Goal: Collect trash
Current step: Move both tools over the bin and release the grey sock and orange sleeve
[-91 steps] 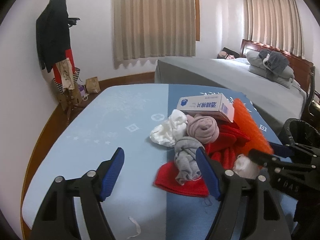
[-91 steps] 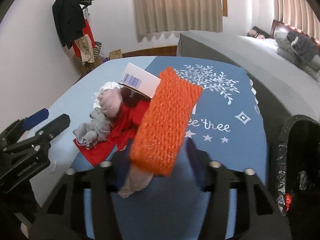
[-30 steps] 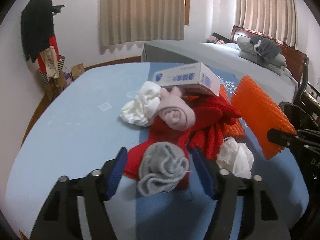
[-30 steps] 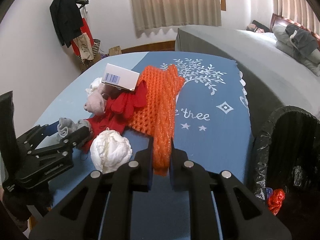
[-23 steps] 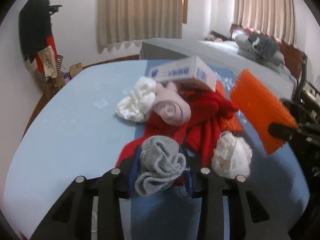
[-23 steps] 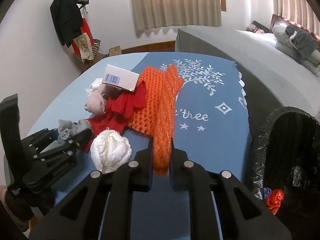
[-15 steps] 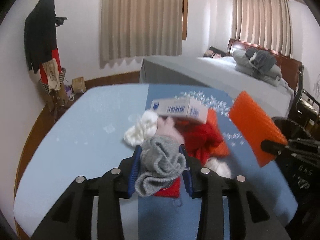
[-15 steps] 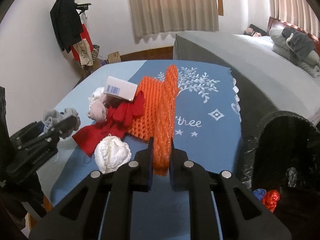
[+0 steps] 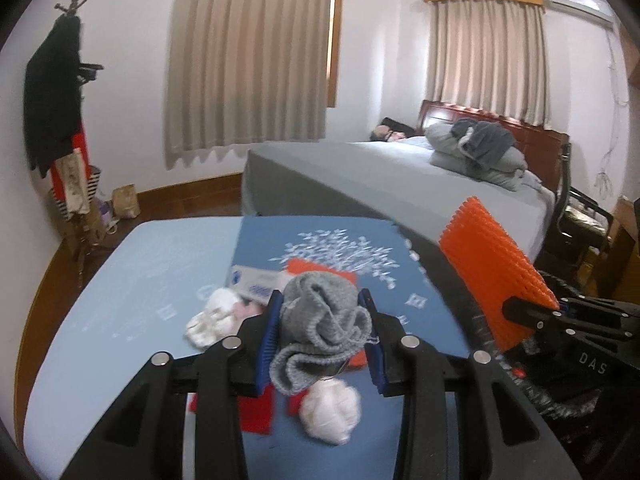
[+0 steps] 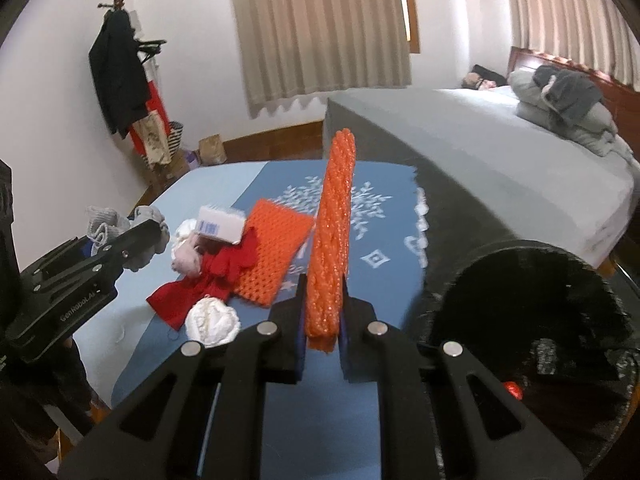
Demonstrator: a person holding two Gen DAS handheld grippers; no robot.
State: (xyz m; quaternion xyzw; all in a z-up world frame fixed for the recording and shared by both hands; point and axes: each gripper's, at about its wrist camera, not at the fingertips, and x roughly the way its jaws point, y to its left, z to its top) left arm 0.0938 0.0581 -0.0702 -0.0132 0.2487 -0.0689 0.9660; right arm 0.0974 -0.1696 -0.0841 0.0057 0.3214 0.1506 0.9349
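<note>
My left gripper (image 9: 322,334) is shut on a rolled grey sock (image 9: 320,328) and holds it above the blue table (image 9: 120,280). My right gripper (image 10: 322,320) is shut on an orange foam net (image 10: 332,232), held on edge above the table. Both show in the other view, the net (image 9: 492,272) and the sock (image 10: 108,226). Below lie a white paper ball (image 10: 212,320), a red cloth (image 10: 208,280), a second orange net (image 10: 272,248), a pink sock (image 10: 186,258), a white carton (image 10: 220,224) and a white wad (image 9: 212,318).
A black-bagged bin (image 10: 532,320) stands at the table's right edge, with red scraps inside. A grey bed (image 10: 500,148) lies behind. A coat rack (image 10: 124,76) stands at the far left wall.
My left gripper closed on the grey sock and lifted it off the red cloth. My right gripper raised the orange net higher and nearer the bin.
</note>
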